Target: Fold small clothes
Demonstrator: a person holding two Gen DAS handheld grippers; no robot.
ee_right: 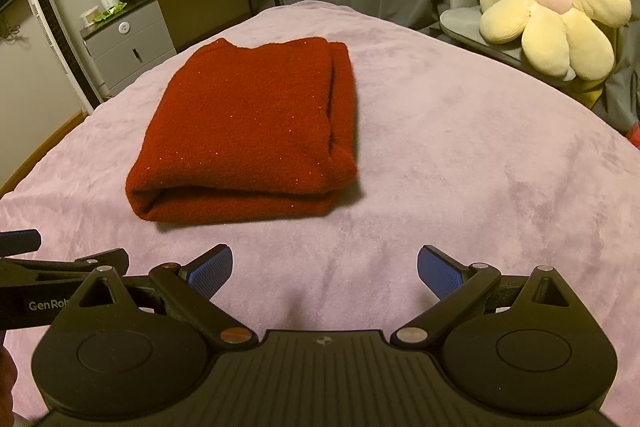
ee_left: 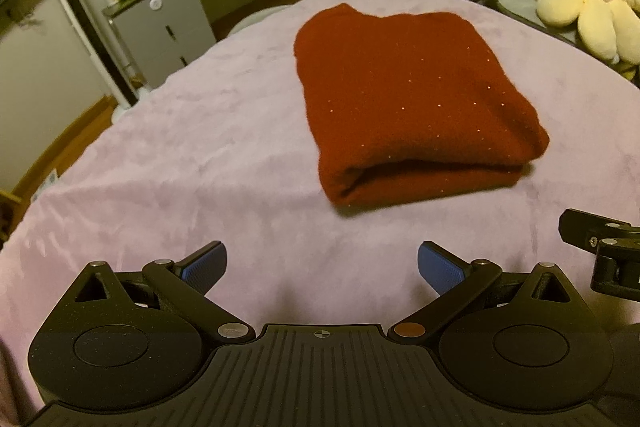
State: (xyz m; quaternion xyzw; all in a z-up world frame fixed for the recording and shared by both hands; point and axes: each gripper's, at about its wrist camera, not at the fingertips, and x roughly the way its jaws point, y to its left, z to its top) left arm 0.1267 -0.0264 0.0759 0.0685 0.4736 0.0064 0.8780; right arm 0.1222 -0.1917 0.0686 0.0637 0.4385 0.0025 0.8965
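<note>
On my left, the left gripper [ee_left: 322,267] hangs with fingers spread wide and empty above the lilac blanket [ee_left: 180,155]. Ahead, between both views, the red knitted garment [ee_right: 244,131] lies as a compact folded bundle near the bed's middle, well apart from either tool. My right gripper [ee_right: 324,269] is equally wide and empty. I judge the folding essentially done; perhaps only tidying remains.

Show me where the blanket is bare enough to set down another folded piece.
Bare lilac blanket lies right of the folded red sweater, toward the flower cushion, and between the sweater and both open grippers. The left strip is narrower. Nothing is crowded.
</note>
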